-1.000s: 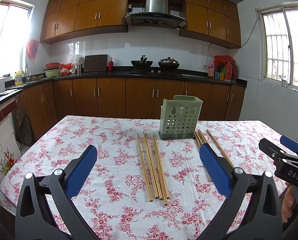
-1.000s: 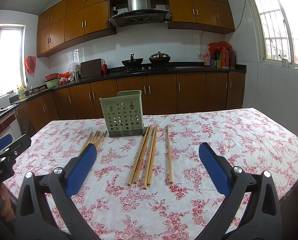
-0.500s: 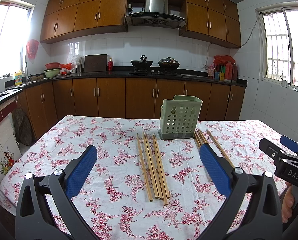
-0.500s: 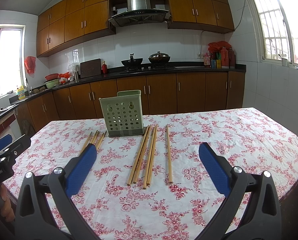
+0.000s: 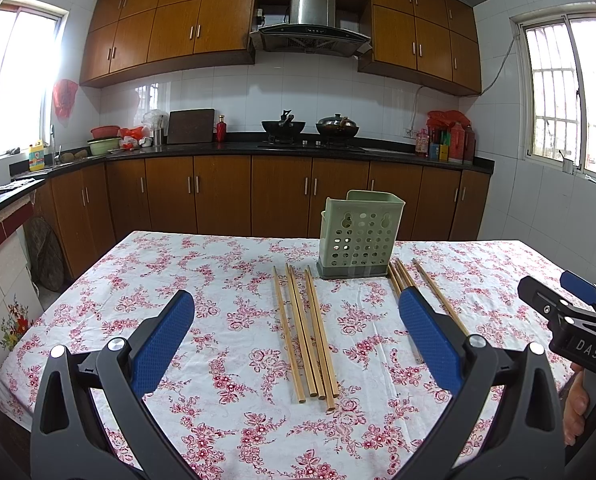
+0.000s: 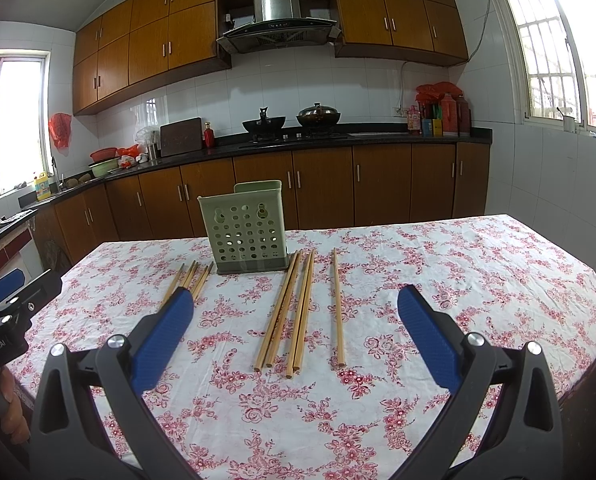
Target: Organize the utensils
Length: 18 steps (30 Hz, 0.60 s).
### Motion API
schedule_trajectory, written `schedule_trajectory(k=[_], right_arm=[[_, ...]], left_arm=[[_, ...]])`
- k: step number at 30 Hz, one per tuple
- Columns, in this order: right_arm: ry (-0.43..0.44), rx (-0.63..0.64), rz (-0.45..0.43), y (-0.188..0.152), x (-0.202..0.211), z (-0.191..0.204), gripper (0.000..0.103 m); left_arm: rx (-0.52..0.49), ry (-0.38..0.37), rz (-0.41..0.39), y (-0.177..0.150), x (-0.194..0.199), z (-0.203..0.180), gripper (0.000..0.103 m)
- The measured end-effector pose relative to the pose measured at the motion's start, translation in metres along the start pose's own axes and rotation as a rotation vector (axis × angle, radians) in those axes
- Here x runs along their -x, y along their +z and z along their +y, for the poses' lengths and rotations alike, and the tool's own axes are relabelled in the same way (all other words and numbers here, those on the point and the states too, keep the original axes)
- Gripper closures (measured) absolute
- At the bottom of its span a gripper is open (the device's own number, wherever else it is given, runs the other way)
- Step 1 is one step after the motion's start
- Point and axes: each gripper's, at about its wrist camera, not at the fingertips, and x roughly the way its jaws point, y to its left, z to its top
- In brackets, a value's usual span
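A pale green perforated utensil holder (image 5: 360, 236) stands upright on the floral tablecloth (image 5: 225, 368); it also shows in the right wrist view (image 6: 245, 230). Several wooden chopsticks (image 5: 308, 330) lie in a bundle left of it, and more chopsticks (image 5: 438, 300) lie right of it. In the right wrist view the left bundle (image 6: 191, 280), the right bundle (image 6: 289, 312) and a single chopstick (image 6: 338, 306) lie flat. My left gripper (image 5: 295, 338) is open and empty above the table. My right gripper (image 6: 295, 336) is open and empty, well short of the chopsticks.
The table's far edge (image 5: 257, 236) faces brown kitchen cabinets (image 5: 225, 196). A counter with woks (image 5: 283, 126) runs behind. The right gripper's body (image 5: 570, 320) shows at the left view's right side; the left one (image 6: 5, 312) at the right view's left side.
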Motion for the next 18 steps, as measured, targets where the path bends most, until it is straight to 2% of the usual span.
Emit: schedule_trajectory(k=[18], right_arm=[[-0.001,-0.002,0.014,-0.0012,-0.0053,0.0006,0.004]], left_arm=[[0.000,0.002,0.017,-0.0040,-0.0065,-0.0018,0.002]])
